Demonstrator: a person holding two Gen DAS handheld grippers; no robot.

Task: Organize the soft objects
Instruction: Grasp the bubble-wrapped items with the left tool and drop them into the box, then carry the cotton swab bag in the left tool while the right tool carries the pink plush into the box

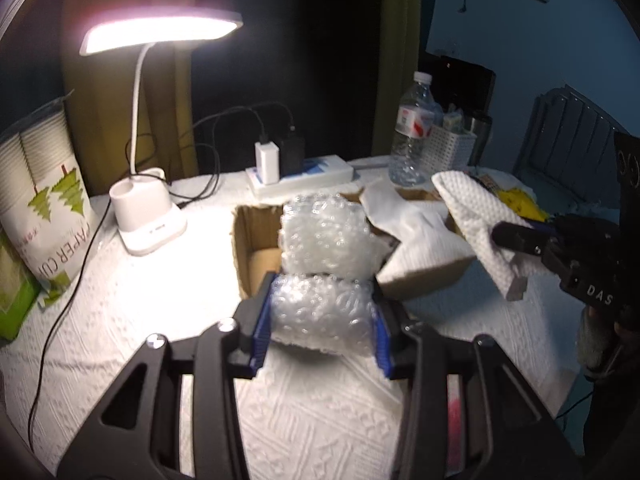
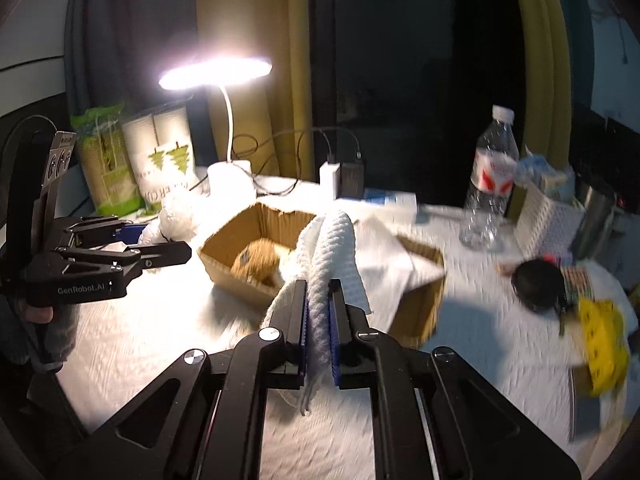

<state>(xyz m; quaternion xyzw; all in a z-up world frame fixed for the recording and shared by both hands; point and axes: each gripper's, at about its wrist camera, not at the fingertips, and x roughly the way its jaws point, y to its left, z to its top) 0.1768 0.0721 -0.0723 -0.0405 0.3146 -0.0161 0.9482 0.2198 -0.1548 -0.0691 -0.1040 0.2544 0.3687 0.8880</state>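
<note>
Bubble wrap [image 1: 320,312]: clear roll, clamped between the blue pads of the left hand-held gripper [image 1: 320,320], held above the counter [image 1: 120,320] just at the 6 o'clock side of the cardboard box [image 1: 248,248]; a second bubble wrap piece [image 1: 324,236] stands in the box directly behind it. White cloth [image 2: 320,280]: textured, folded, pinched tight in the clenched right hand-held gripper [image 2: 319,320], draped upward and forward over the near rim of the box, loose end hanging below the jaws. Box contents, right wrist view: brown soft item [image 2: 256,264], too blurred to identify, and white paper over the 3 o'clock side. Surroundings: lit desk lamp [image 1: 152,216] at 10 o'clock of the box, paper cup pack [image 1: 44,200] at far 9 o'clock, charger plugs on a power strip [image 1: 300,176] at 12 o'clock, water bottle [image 1: 412,132] and white basket [image 1: 452,148] at 1 o'clock.
</note>
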